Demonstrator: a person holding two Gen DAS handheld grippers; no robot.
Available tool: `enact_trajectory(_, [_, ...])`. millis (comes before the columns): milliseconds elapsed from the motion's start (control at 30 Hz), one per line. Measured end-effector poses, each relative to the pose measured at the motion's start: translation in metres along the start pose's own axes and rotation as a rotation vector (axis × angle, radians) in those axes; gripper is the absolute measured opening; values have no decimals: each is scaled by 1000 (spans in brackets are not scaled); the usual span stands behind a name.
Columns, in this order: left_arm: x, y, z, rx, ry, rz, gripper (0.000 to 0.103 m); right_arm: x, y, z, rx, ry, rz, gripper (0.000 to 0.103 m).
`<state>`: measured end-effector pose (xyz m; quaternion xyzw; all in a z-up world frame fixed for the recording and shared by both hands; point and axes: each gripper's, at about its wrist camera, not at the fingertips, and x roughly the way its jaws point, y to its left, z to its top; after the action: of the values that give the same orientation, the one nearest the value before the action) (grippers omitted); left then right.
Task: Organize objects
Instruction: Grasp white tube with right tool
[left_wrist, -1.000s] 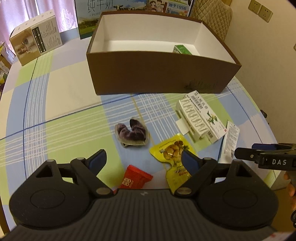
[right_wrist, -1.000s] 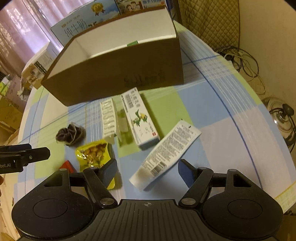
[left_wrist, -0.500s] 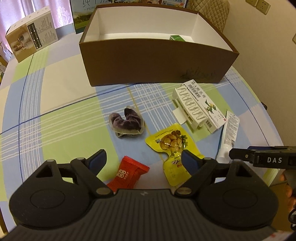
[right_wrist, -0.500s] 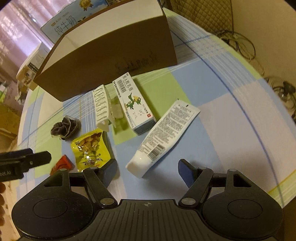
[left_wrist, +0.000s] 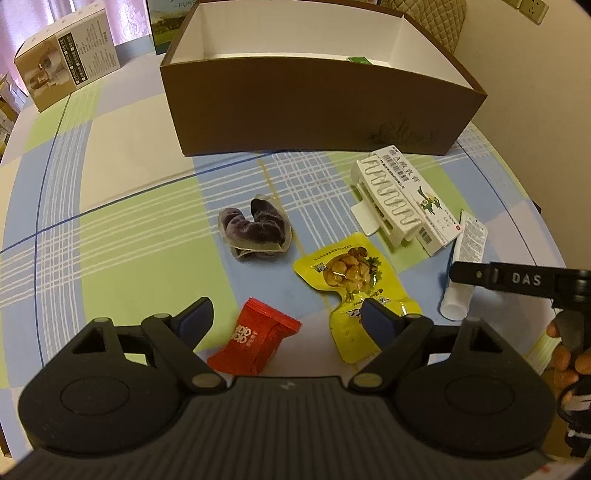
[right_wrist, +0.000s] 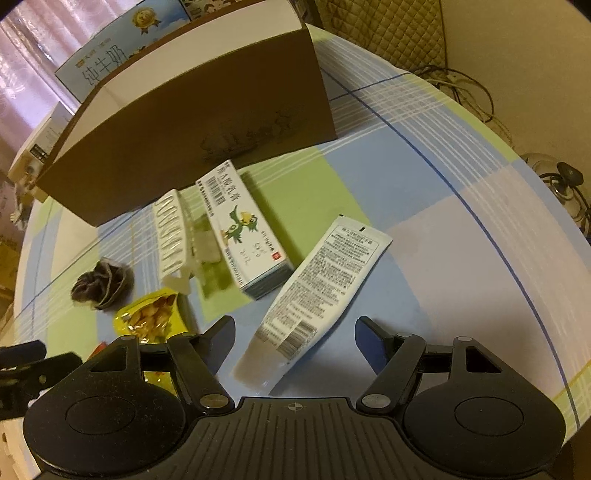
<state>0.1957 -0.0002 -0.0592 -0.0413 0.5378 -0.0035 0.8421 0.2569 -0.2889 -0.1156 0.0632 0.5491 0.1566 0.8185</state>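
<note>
My left gripper (left_wrist: 286, 317) is open and hovers low over a red snack packet (left_wrist: 255, 339), which lies between its fingers. Beside it lie a yellow nut pouch (left_wrist: 351, 280) and a purple wrapped item (left_wrist: 255, 229). My right gripper (right_wrist: 295, 332) is open too. A white tube (right_wrist: 321, 288) lies on the cloth between its fingers, cap end nearest me, untouched. Behind the tube are an ointment carton (right_wrist: 243, 229) and a white plastic tray (right_wrist: 171, 229). The big brown box (left_wrist: 317, 103) stands at the back with a small green item (left_wrist: 358, 60) inside.
A printed product box (left_wrist: 66, 70) sits at the back left. A blue milk carton (right_wrist: 107, 62) stands behind the brown box, near a quilted chair back (left_wrist: 436, 22). The round table's edge runs close on the right; cables and a pot lid (right_wrist: 554, 177) lie on the floor.
The right gripper has sunk toward the tube and rolled a little, so the tube now lies between its fingers. The left gripper has barely shifted. Neither gripper has changed its opening.
</note>
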Motion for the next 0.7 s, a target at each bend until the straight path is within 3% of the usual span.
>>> enact_trajectory(233, [5,-11,0,6,9,-10,85,-1,-9,-3,-27,-8,27,47])
enact_trajectory(433, [11,-25,1,11,18,-36,85,-8,-26,2,-62,-3,-20,34])
enact_trajectory(700, [35,-44,5,-22,53,-58,85,-15,-64,11,-40,-19,-19,31])
